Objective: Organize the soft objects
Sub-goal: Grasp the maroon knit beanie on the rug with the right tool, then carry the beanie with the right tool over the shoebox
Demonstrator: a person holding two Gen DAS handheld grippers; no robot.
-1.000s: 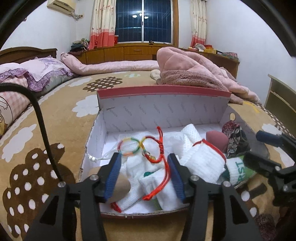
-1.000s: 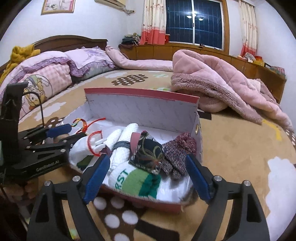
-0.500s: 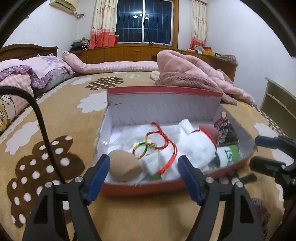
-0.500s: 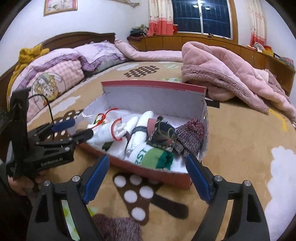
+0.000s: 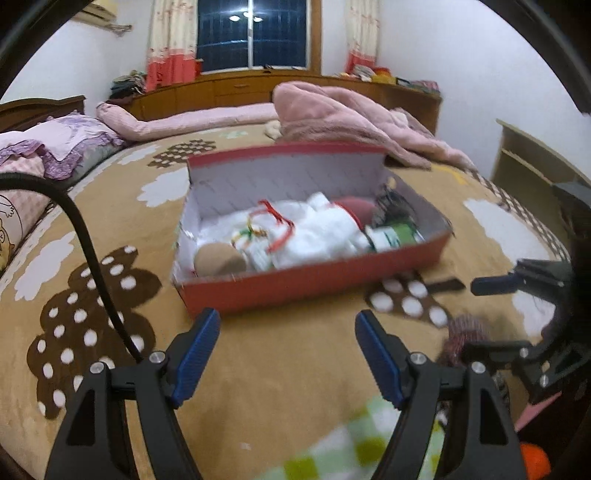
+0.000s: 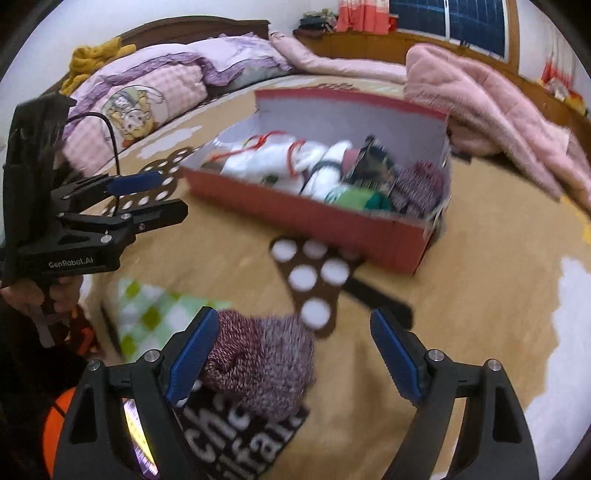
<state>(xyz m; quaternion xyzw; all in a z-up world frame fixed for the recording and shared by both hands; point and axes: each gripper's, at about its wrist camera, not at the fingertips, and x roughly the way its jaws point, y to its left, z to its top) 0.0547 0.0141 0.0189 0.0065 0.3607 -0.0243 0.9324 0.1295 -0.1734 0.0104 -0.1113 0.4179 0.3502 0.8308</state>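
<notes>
Maroon knit sock (image 6: 258,363) lies on the bedspread (image 6: 480,295) between the right gripper's (image 6: 291,354) wide-apart jaws, against the left pad, not clamped. The left gripper (image 5: 286,354) hangs empty with jaws apart, short of the red box (image 5: 314,284) filled with rolled socks.

- We see even indoor light, with lamp glare in the dark window (image 5: 251,35).
- Motion blur smears the red box (image 6: 317,218).
- Fisheye edges bend and darken.
</notes>
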